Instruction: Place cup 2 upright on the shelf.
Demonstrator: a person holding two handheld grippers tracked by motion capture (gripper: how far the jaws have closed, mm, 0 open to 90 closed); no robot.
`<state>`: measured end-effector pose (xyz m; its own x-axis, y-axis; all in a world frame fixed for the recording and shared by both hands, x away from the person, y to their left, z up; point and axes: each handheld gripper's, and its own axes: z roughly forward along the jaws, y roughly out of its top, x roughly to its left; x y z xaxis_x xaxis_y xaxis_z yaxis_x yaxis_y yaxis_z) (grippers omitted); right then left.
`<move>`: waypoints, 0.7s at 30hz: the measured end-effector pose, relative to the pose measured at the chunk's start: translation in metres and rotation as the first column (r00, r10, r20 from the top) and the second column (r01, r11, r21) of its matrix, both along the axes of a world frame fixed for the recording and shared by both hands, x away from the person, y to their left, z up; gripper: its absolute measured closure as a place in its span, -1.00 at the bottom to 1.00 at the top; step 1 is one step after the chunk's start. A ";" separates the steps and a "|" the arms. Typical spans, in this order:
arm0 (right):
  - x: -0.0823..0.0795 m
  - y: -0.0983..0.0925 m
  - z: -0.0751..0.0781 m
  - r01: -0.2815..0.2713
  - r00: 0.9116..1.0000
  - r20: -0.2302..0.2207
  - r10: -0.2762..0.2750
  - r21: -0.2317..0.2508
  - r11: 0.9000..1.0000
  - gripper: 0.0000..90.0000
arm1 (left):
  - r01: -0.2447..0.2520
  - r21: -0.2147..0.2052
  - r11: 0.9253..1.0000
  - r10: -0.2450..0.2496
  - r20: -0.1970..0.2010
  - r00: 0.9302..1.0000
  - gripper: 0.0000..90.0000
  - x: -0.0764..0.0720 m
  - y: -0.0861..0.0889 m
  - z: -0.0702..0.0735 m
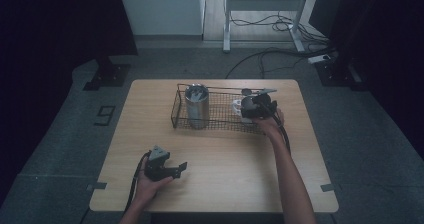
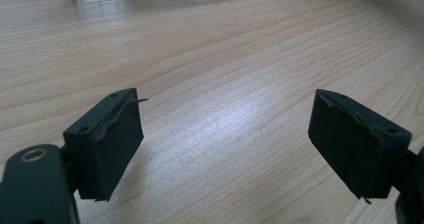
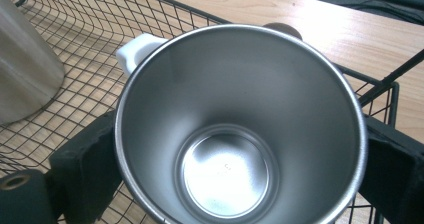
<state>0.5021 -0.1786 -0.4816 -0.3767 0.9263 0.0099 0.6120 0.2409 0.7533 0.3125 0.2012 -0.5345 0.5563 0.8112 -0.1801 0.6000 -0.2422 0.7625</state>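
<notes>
Steel cup (image 3: 240,129), its empty inside seen from the right gripper (image 3: 240,184), sits between its jaws; left gripper (image 2: 225,149) gapes wide.

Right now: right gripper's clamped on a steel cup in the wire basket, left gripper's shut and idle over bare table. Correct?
One error: the left gripper is open, jaws wide apart over the table, per the left gripper view. The right gripper does clamp the steel cup in the wire basket.
</notes>
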 end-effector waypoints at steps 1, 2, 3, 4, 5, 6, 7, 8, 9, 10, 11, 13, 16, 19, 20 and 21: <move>-0.001 -0.001 0.001 0.000 1.000 0.006 0.000 0.014 1.000 -0.94 | 0.000 -0.001 1.000 0.000 0.000 1.000 -0.69 0.000 0.000 0.000; -0.001 -0.002 0.003 -0.001 1.000 0.015 0.001 0.034 0.999 -0.96 | 0.000 0.000 1.000 0.000 0.000 1.000 -0.69 0.000 0.000 0.000; -0.002 -0.002 0.005 -0.002 1.000 0.026 0.001 0.051 0.999 -0.98 | -0.001 0.000 1.000 0.001 0.000 1.000 -0.69 0.000 0.000 0.000; -0.004 -0.003 0.008 0.000 0.999 0.038 -0.002 0.061 0.998 -0.99 | 0.000 0.000 1.000 0.000 0.000 1.000 -0.69 0.000 0.000 0.000; -0.005 -0.003 0.010 -0.001 0.999 0.050 -0.003 0.066 0.998 -0.99 | 0.001 0.000 1.000 -0.001 -0.001 1.000 -0.69 0.000 -0.001 0.000; -0.007 -0.003 0.012 -0.002 0.998 0.065 -0.003 0.075 0.997 -1.00 | 0.001 0.001 1.000 -0.001 -0.001 1.000 -0.69 0.000 -0.001 0.000; -0.008 -0.003 0.014 -0.003 0.997 0.072 -0.002 0.079 0.997 -1.00 | 0.002 0.000 1.000 -0.002 0.000 1.000 -0.69 0.000 -0.001 0.000; -0.010 -0.004 0.017 -0.005 0.997 0.083 -0.002 0.083 0.997 -1.00 | 0.002 0.000 1.000 -0.002 0.000 1.000 -0.69 0.000 -0.001 0.000; -0.011 -0.004 0.018 -0.005 0.996 0.086 -0.003 0.085 0.996 -1.00 | 0.003 0.000 1.000 -0.003 -0.001 1.000 -0.69 0.000 -0.001 0.000; -0.013 -0.004 0.020 -0.008 0.996 0.090 0.001 0.085 0.996 -1.00 | 0.003 0.001 1.000 -0.003 -0.001 1.000 -0.68 0.000 -0.001 0.000; -0.015 -0.004 0.021 -0.010 0.995 0.100 0.002 0.086 0.996 -0.99 | 0.003 0.002 1.000 -0.003 -0.001 1.000 -0.69 0.000 -0.001 0.000; -0.020 -0.006 0.022 -0.009 0.993 0.116 -0.002 0.090 0.996 -0.98 | 0.004 0.001 1.000 -0.004 -0.001 1.000 -0.69 0.000 -0.001 0.000; -0.025 -0.010 0.021 -0.010 0.993 0.122 -0.002 0.099 0.995 -0.98 | 0.003 0.002 1.000 -0.003 -0.001 1.000 -0.69 0.000 -0.001 0.000; -0.032 -0.014 0.021 -0.003 0.991 0.136 -0.011 0.103 0.995 -0.93 | 0.001 0.002 1.000 -0.001 0.000 1.000 -0.69 -0.001 -0.002 0.000; -0.036 -0.015 0.021 0.007 0.990 0.140 -0.022 0.101 0.995 -0.91 | 0.002 0.003 1.000 -0.002 0.000 1.000 -0.69 -0.001 -0.002 -0.001; -0.039 -0.017 0.021 0.007 0.989 0.146 -0.022 0.101 0.995 -0.91 | 0.002 0.004 1.000 -0.002 0.000 1.000 -0.69 0.000 -0.002 -0.001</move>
<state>0.4634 -0.1953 -0.4605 -0.3677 0.9287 0.0487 0.4961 0.1516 0.8549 0.3121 0.1993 -0.5353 0.5578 0.8109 -0.1768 0.5999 -0.2467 0.7611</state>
